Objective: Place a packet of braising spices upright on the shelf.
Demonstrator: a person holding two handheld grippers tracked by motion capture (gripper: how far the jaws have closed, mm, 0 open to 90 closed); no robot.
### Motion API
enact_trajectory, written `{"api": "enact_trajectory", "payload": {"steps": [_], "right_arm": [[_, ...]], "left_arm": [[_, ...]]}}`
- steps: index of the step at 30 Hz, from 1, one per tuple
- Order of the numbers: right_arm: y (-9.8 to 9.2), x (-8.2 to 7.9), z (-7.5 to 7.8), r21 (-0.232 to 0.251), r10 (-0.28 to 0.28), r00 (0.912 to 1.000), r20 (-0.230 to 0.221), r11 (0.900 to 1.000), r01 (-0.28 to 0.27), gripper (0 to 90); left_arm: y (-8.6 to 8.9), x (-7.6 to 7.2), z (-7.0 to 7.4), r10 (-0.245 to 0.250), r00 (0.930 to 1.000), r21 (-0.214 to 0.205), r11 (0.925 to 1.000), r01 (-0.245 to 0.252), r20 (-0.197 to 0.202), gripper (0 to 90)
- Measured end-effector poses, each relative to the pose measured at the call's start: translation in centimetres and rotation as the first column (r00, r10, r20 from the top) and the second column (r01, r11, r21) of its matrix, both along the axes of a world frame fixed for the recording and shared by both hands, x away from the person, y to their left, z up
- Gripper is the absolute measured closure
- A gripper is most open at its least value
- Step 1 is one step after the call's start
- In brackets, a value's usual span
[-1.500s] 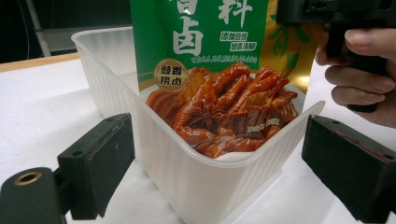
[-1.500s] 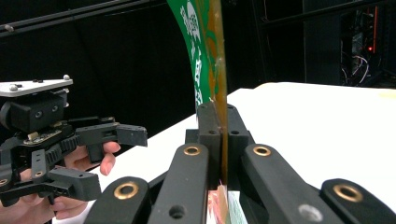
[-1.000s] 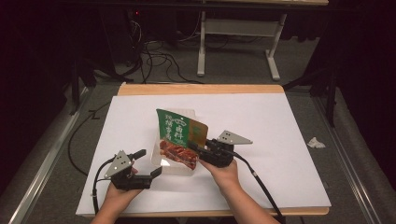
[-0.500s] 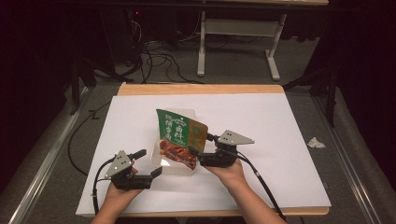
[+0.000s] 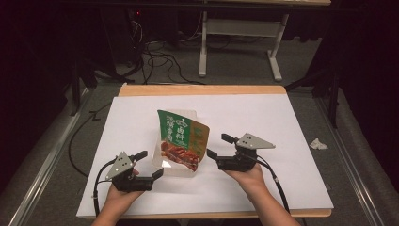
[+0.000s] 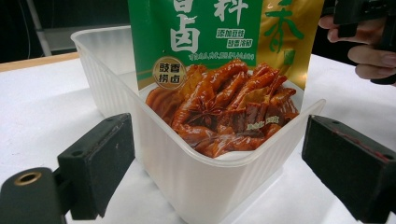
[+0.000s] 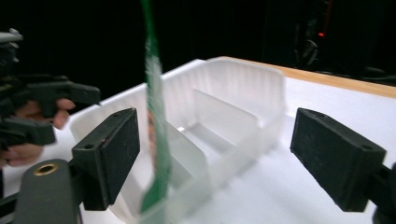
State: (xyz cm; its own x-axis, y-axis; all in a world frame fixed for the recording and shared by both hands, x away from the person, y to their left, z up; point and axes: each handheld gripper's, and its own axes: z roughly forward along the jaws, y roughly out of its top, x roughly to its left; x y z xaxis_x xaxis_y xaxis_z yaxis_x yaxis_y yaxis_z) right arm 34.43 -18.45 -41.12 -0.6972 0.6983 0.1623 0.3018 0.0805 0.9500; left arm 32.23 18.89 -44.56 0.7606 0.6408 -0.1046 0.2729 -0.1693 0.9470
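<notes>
The green sauce packet (image 5: 181,140) is stood upright in the near end of the clear plastic tray (image 5: 162,162). The right gripper (image 5: 215,147) is parked just beside the tray – jaws just opened, nothing pinched. The left gripper (image 5: 149,164) is spread wide around the tray's corner – not squeezed.

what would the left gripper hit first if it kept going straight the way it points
Most likely the near corner of the clear plastic tray, straight ahead between the open jaws of the left gripper; the green packet stands just behind that wall.
</notes>
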Motion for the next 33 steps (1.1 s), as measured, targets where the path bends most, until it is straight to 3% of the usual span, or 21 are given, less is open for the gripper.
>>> {"api": "enact_trajectory", "payload": {"steps": [5,10,18,20,22,25,29,33], "right_arm": [[-2.2,-0.6,-0.2,-0.035,-0.046,0.999,-0.001,0.9984,0.046,15.4],[-6.9,-2.0,-0.5,-0.072,-0.145,0.9895,0.006,0.9868,0.145,15.3],[-12.9,-4.6,-1.4,-0.027,-0.279,0.9603,0.013,0.9599,0.279,14.2],[-13.9,-5.1,-1.4,-0.019,-0.3,0.9533,0.033,0.9535,0.301,13.2],[-14.5,-5.7,-1.3,0.006,-0.325,0.9443,0.049,0.9455,0.326,13.2],[-14.8,-5.8,-1.3,0.022,-0.336,0.9407,0.045,0.9418,0.335,13.2],[-14.1,-5.5,-1.7,-0.02,-0.324,0.9459,0.024,0.9458,0.324,4.2],[-13.4,-5.4,-1.6,-0.057,-0.307,0.951,0.039,0.9496,0.308,0.1]], "left_arm": [[0.0,0.0,0.0,0.003,1.0,-0.001,1.0,-0.003,0.005,10.0],[0.0,0.0,0.0,-0.001,1.0,0.005,1.0,0.001,0.003,10.0],[-0.6,0.1,-0.3,0.004,1.0,0.015,0.9999,-0.004,-0.009,10.0],[-0.7,0.0,-0.3,0.002,0.9999,0.022,0.9998,-0.002,-0.011,10.0],[-0.8,0.0,-0.3,-0.001,1.0,0.026,0.9997,0.001,-0.009,10.0],[-0.9,0.1,-0.4,0.002,0.9999,0.035,0.9994,-0.001,-0.012,10.0],[-1.0,0.1,-0.4,0.002,0.9999,0.036,0.9993,-0.001,-0.012,10.0],[-1.0,0.1,-0.4,0.001,0.9999,0.04,0.9992,0.0,-0.013,10.0]]}}
